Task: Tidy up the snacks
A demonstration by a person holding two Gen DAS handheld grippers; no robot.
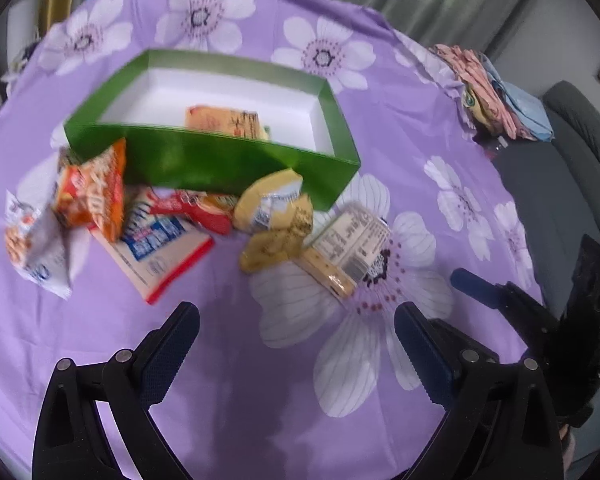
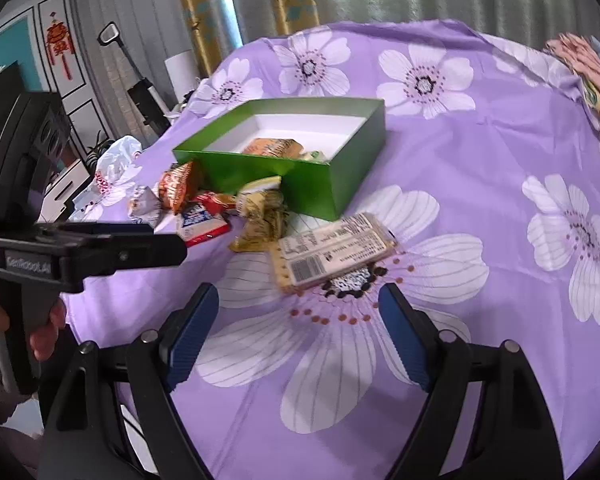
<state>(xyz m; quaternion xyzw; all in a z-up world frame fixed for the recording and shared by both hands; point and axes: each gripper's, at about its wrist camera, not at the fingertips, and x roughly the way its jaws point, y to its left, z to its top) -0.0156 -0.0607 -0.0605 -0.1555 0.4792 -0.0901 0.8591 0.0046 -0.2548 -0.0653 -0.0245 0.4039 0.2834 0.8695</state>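
A green box (image 1: 236, 160) (image 2: 300, 176) with a white inside stands on the purple flowered cloth and holds an orange-yellow snack pack (image 1: 224, 120) (image 2: 274, 146). In front of it lie several snacks: an orange bag (image 1: 94, 192) (image 2: 176, 184), a white-blue-red pack (image 1: 160, 248) (image 2: 200, 220), a white bag (image 1: 36, 240), yellow packs (image 1: 276, 216) (image 2: 260, 220) and a flat cracker pack (image 1: 348, 248) (image 2: 332, 252). My left gripper (image 1: 296, 344) is open and empty, short of the snacks. My right gripper (image 2: 300, 332) is open and empty, just short of the cracker pack.
The left gripper's body (image 2: 40, 240) shows at the left of the right wrist view; the right gripper (image 1: 540, 312) shows at the right of the left wrist view. Folded cloths (image 1: 496, 92) lie at the table's right edge. A grey sofa (image 1: 560, 184) stands beyond it. A white plastic bag (image 2: 116, 160) lies at the left edge.
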